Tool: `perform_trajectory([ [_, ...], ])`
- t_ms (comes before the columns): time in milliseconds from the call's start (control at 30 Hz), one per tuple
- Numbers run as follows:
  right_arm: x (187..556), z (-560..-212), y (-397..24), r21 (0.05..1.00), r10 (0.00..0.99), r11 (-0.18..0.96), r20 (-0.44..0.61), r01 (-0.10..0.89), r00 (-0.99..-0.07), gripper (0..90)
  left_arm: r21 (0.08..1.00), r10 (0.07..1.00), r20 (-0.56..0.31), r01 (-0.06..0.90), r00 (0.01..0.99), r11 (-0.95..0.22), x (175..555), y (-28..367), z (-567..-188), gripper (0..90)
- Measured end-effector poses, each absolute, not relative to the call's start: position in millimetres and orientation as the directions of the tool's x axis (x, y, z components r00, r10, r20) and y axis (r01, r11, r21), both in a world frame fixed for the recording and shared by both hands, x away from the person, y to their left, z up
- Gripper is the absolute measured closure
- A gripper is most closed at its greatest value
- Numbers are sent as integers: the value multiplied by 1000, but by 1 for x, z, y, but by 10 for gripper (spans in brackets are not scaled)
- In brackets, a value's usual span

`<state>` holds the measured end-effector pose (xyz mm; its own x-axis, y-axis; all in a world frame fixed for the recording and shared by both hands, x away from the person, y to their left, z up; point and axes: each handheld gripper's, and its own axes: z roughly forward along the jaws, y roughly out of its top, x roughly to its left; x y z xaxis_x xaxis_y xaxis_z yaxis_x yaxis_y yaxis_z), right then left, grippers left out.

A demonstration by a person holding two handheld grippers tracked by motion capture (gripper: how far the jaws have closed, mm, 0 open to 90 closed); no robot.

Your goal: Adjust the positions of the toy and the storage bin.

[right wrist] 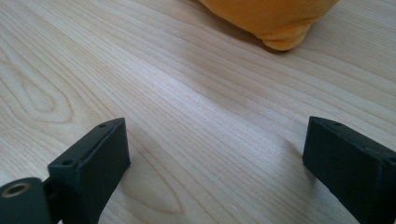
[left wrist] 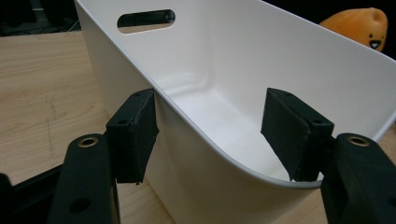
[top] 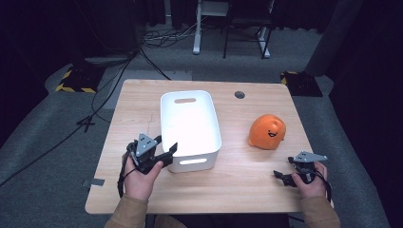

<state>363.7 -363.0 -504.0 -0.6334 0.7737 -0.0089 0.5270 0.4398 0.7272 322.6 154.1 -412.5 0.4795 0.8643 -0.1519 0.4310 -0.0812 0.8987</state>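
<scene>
Altogether, counted and described:
Bin: one white plastic bin (top: pixel 190 128), smooth, rounded corners.
Toy: one orange plush toy (top: pixel 268 131), domed.
Bench: one pale woodgrain bench (top: pixel 237 185).
Left gripper (left wrist: pixel 212 135): jaws clenched across the bin's corner rim.
Right gripper (right wrist: pixel 217 163): jaws released, nothing between.

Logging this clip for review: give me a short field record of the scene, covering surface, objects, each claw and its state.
surface: wooden table
container: white bin, empty, handle slots in its end walls
toy: orange plush with a face, right of the bin, apart from it
left claw: shut on the bin's near corner, one jaw outside the wall, one inside
right claw: open, low over bare table, nothing between its jaws, plush just ahead
hands: one on each claw
</scene>
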Motion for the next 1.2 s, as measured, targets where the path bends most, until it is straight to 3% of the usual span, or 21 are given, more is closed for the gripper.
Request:
perform_trajectory([
  [733, 364, -504, -363, 729, 775, 436, -7, 527, -631, 74, 902, 786, -143, 406, 601, -146, 275, 109, -413, 362],
  [1200, 364, -504, -363, 728, 774, 439, -8, 527, -633, 75, 895, 778, -134, 412, 614, -170, 250, 89, -412, 322],
])
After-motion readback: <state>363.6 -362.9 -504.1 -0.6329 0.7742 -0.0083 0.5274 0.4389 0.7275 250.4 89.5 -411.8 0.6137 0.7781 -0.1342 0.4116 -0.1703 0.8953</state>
